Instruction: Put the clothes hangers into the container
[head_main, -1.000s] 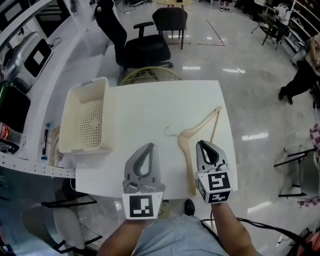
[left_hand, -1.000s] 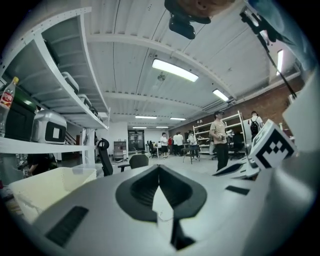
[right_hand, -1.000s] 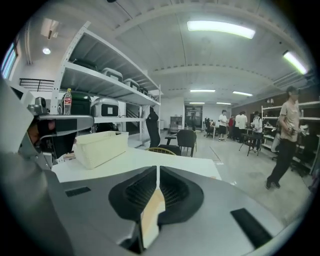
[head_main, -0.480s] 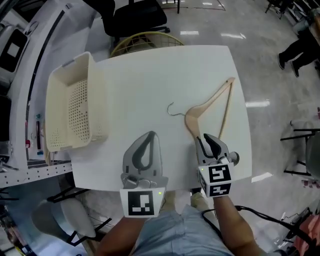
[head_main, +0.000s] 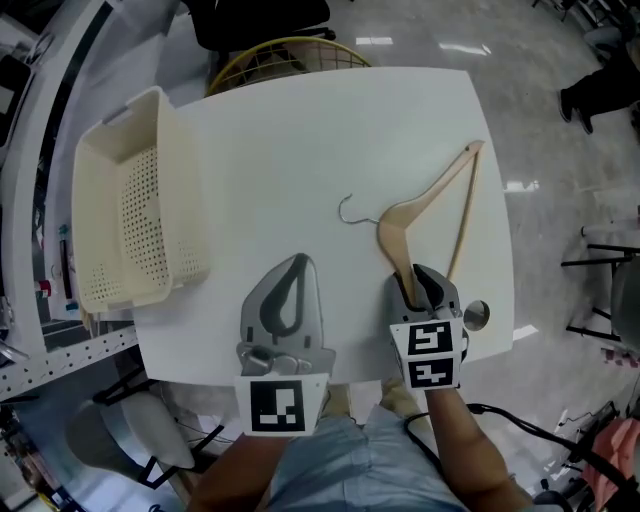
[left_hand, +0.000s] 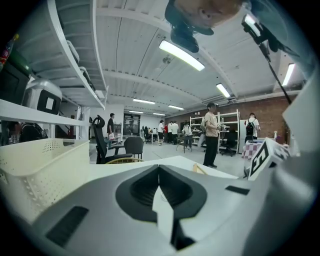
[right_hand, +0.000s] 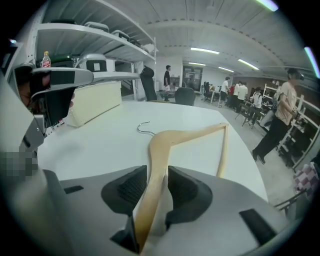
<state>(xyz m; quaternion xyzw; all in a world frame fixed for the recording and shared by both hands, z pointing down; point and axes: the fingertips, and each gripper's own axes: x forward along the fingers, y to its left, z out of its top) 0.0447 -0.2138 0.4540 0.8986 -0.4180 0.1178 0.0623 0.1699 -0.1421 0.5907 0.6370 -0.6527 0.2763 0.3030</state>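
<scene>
The wooden hanger (head_main: 420, 198) lies flat on the right half of the white table (head_main: 280, 140), its wire hook (head_main: 341, 210) pointing toward the middle and its lower arm running back toward me. It has not shifted over the last second, and it is the only hanger I can see.

What has changed is my right gripper (head_main: 420, 285). A second ago its jaws were closed and it hung above the near end of the hanger. Since then I have brought it down, and the jaws have just been opening, so they now stand as wide as they go. They straddle that lower arm. In the right gripper view the wood (right_hand: 156, 165) runs straight up the gap between the two fingers, close against one pad with clear space at the other, so I have no hold on it yet.

My left gripper (head_main: 295, 265) sits low over the near table edge with its jaws together and nothing in them.

The cream basket (head_main: 188, 200) that the hanger is bound for stands at the table's left edge, well apart from the hanger, and looks empty.

I judge the reach is done and the grasp is next: close on the arm, then lift and carry it left.
</scene>
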